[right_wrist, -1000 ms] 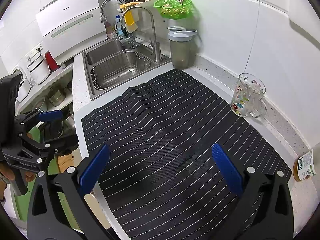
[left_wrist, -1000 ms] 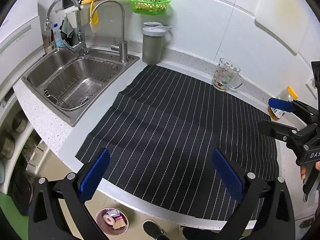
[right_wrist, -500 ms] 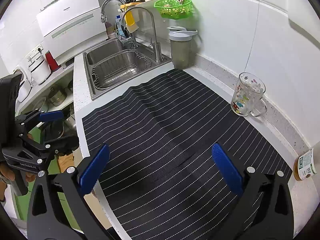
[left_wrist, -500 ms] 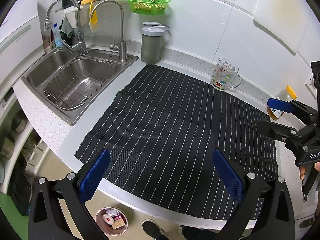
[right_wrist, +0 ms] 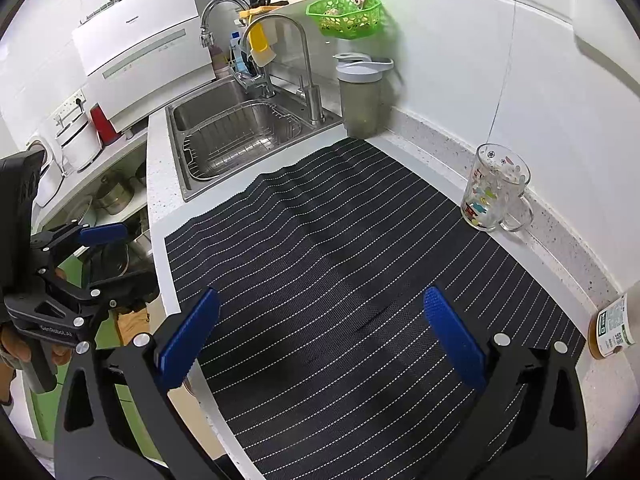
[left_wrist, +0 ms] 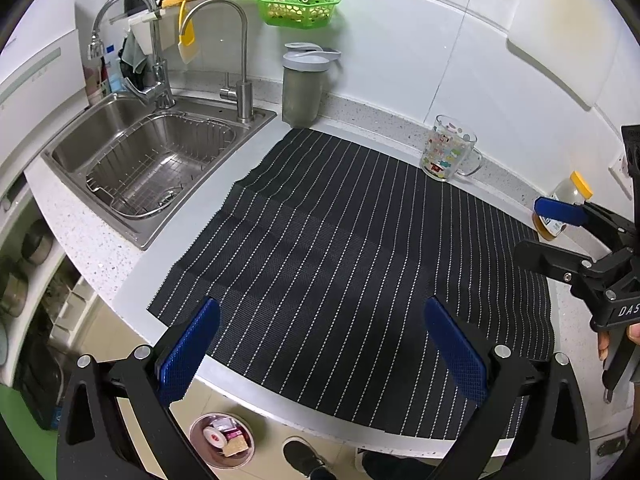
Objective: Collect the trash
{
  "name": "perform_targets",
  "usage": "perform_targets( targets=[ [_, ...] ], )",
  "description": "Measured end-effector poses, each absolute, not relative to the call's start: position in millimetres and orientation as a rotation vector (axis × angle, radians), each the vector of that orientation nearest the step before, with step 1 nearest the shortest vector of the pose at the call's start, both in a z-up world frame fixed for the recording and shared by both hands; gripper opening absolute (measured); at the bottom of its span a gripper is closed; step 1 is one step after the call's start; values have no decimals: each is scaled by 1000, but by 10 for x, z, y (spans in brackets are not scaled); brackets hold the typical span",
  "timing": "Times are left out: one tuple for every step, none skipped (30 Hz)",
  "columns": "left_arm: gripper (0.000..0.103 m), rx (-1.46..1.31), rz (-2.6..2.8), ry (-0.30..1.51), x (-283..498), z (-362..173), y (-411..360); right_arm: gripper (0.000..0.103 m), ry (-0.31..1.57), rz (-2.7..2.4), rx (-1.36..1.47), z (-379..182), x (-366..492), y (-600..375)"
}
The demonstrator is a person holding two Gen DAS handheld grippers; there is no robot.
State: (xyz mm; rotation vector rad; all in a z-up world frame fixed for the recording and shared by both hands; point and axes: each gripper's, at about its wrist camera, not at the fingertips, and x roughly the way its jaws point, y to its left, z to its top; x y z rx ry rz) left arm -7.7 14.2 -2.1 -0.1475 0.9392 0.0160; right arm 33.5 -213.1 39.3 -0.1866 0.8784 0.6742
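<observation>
A small round bin (left_wrist: 222,440) holding wrappers and scraps stands on the floor below the counter edge, in the left wrist view. My left gripper (left_wrist: 322,352) is open above the near edge of a black striped mat (left_wrist: 340,240), with nothing between its blue pads. My right gripper (right_wrist: 320,340) is also open and empty over the same mat (right_wrist: 360,260). Each gripper shows in the other's view: the right gripper (left_wrist: 540,230) at the right edge, the left gripper (right_wrist: 116,260) off the counter's left side. I see no loose trash on the mat.
A glass mug (left_wrist: 448,152) stands at the mat's far edge, and a yellow-capped bottle (left_wrist: 568,200) sits at the far right. A grey shaker cup (left_wrist: 304,84) stands by the sink (left_wrist: 148,152). A green basket (left_wrist: 298,6) hangs on the wall. A shoe (left_wrist: 304,458) shows on the floor.
Almost nothing: the left wrist view has drifted slightly, and both grippers stay open and empty over the mat.
</observation>
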Motion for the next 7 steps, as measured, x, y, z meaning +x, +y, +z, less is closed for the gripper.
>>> perform_targets(
  targets=[
    [98,-135,24,943,-74,-27,137,100,878,676,-186,397,327,-2127],
    [98,-135,22,946,-69,-30,139,100,877,678,-186,398,317,-2121],
    [98,-140,21,948,-64,-33,147,100,877,678,-185,406,303,-2123],
    [98,-147,23,951,-62,-38,157,100,877,680,-185,410,303,-2117],
    [98,-150,27,949,-60,-38,163,100,877,680,-185,413,297,-2114],
    [98,-149,32,947,-64,-39,170,100,877,681,-185,412,288,-2108],
    [98,-148,34,945,-64,-39,173,100,878,681,-185,417,285,-2109]
  ],
)
